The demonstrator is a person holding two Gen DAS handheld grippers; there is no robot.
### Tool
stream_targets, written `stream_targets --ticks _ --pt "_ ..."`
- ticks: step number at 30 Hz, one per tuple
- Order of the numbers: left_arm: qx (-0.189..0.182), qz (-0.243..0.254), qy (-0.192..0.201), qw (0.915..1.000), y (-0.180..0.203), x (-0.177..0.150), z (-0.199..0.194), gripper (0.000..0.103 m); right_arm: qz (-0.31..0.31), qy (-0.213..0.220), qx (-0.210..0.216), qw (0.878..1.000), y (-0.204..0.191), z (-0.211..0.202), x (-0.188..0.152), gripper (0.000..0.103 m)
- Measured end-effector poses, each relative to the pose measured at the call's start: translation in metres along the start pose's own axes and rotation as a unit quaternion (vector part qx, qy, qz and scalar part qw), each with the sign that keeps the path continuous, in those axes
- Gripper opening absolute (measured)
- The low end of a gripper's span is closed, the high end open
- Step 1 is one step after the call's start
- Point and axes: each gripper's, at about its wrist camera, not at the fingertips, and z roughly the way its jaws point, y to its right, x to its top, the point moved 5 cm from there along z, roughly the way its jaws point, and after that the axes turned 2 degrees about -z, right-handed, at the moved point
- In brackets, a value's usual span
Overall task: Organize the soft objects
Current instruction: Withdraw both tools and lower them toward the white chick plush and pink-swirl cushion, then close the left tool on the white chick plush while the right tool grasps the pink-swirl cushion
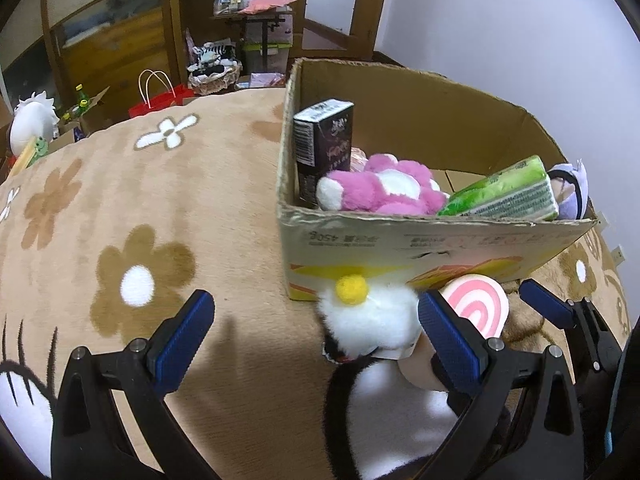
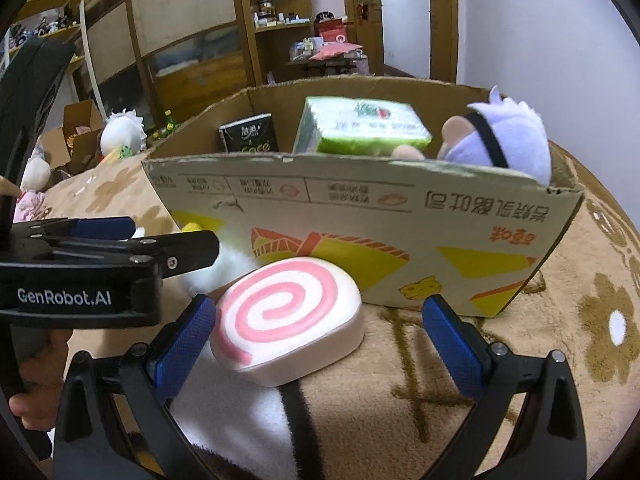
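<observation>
The pink-swirl squishy (image 2: 287, 318) lies on the flowered tan blanket (image 1: 132, 216), touching the white plush (image 1: 370, 318) on its left and just in front of the cardboard box (image 2: 360, 216). The left gripper (image 1: 316, 328) is wide open and empty, the right gripper (image 2: 320, 332) wide open around the squishy, gripping nothing yet. Best to centre it, close gently, then lift over the rim. Wooden shelves (image 2: 276, 12) stand behind.

Open blanket (image 1: 120, 208) left of the cardboard box (image 1: 400, 240), box wall blocking straight ahead, swirl cushion (image 2: 288, 316) and white plush (image 1: 372, 320) crowding its near side, left tongs (image 2: 120, 240) beside right tongs (image 2: 320, 336).
</observation>
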Motion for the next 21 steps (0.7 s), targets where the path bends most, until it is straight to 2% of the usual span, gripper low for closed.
stream_targets --ticks 2,8,10,13,18,21 --pt "0.000 0.003 -0.003 1.0000 0.002 -0.001 0.002 0.101 -0.001 -0.001 0.004 1.000 -0.003 0.002 0.000 0.103" --pt "-0.007 0.010 -0.014 0.9998 0.009 -0.004 0.010 0.101 0.009 -0.016 0.029 0.999 -0.005 0.013 -0.003 0.090" --pt "-0.005 0.014 -0.019 0.9997 0.012 -0.005 0.013 0.101 0.010 -0.019 0.039 0.999 -0.005 0.014 -0.004 0.080" --pt "-0.007 0.001 -0.029 0.9995 0.012 -0.006 0.018 0.100 0.022 -0.025 0.055 0.998 -0.004 0.016 -0.007 0.072" --pt "-0.020 -0.004 -0.033 0.9992 0.016 -0.007 0.019 0.093 0.039 -0.029 0.068 0.997 0.001 0.015 -0.009 0.061" --pt "-0.024 0.006 -0.035 0.9991 0.022 -0.008 0.019 0.085 0.042 -0.034 0.073 0.996 0.002 0.016 -0.009 0.051"
